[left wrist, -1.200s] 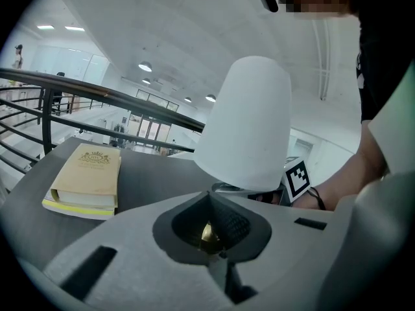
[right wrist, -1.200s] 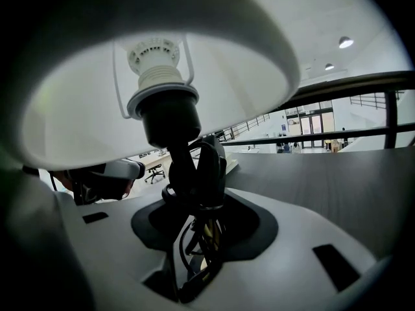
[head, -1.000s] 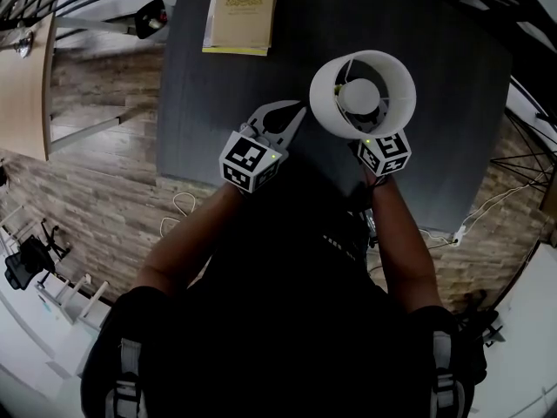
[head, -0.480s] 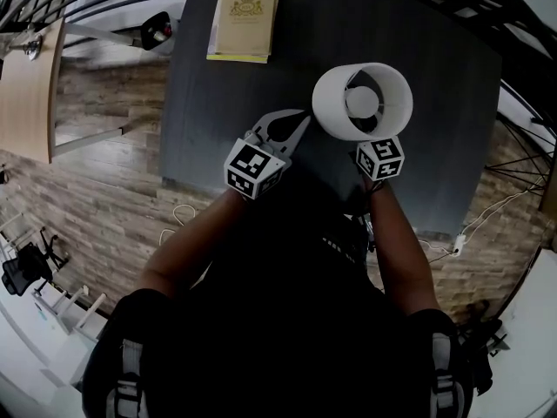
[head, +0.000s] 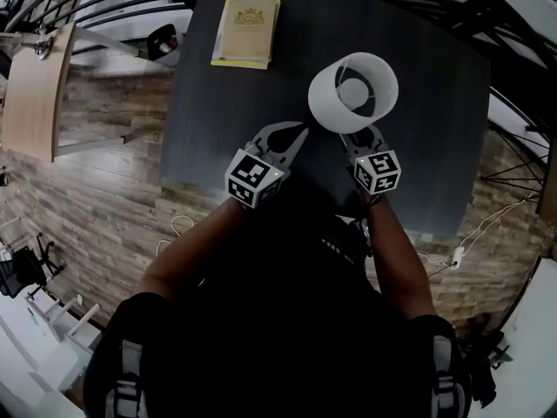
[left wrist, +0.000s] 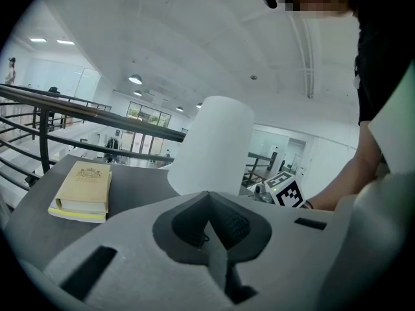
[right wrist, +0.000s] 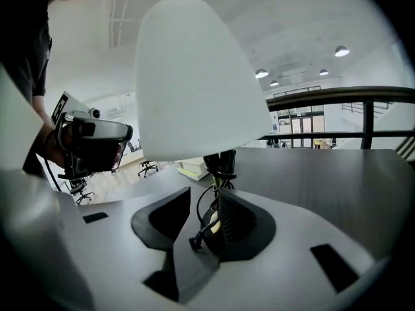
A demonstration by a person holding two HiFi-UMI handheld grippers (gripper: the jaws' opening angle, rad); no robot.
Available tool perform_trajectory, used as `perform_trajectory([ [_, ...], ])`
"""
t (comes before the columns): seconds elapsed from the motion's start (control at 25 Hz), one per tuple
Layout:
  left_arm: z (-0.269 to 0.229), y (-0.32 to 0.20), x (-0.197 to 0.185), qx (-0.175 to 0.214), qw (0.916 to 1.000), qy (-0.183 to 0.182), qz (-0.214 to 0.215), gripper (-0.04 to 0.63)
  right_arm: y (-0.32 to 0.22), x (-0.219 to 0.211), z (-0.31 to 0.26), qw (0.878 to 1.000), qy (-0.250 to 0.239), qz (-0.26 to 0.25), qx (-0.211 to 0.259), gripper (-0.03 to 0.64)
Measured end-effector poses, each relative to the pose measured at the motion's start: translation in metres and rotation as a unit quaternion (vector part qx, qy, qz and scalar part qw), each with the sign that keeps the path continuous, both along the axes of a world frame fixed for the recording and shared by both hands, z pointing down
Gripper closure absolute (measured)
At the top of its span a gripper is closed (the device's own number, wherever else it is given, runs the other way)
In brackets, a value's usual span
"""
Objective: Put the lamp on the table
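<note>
The lamp (head: 352, 94) has a white drum shade and stands on the dark table (head: 435, 103), seen from above. My right gripper (head: 359, 138) is just short of it on the near side. In the right gripper view the shade (right wrist: 194, 76) towers overhead. The black stem (right wrist: 222, 164) with its cord lies between the jaws of the right gripper (right wrist: 202, 206). These stand wide and are closing slightly; the left pad is clear of the stem. My left gripper (head: 296, 131) is shut and holds nothing, left of the lamp (left wrist: 214, 148).
A yellow book (head: 245, 31) lies at the table's far left corner, also in the left gripper view (left wrist: 81, 188). Wooden floor lies left of and below the table's edge. A cable and socket strip (head: 457, 255) lie on the floor at right. Railings run behind.
The right gripper has drawn back toward me, so its jaws now show from under the shade. The lamp sits slightly farther off and looks smaller. The left gripper has barely moved.
</note>
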State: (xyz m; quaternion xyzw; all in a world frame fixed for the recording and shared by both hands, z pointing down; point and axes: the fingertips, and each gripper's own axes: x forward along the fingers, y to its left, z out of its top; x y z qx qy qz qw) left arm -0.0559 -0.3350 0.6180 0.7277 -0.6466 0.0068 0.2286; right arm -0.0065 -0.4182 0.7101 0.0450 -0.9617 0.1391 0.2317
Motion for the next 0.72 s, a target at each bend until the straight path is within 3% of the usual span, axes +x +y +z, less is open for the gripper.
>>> perform_trajectory([
  [0.32,-0.035,0.031,0.017,0.027,0.9991,-0.031,-0.012,0.586,0.040,0.031,-0.039,0.999,-0.032,-0.025,0.003,0.591],
  [0.72,-0.102,0.074,0.019,0.101,0.9927,-0.048,-0.045,0.586,0.113,0.025,-0.139,0.992,-0.108,-0.059,0.016,0.601],
])
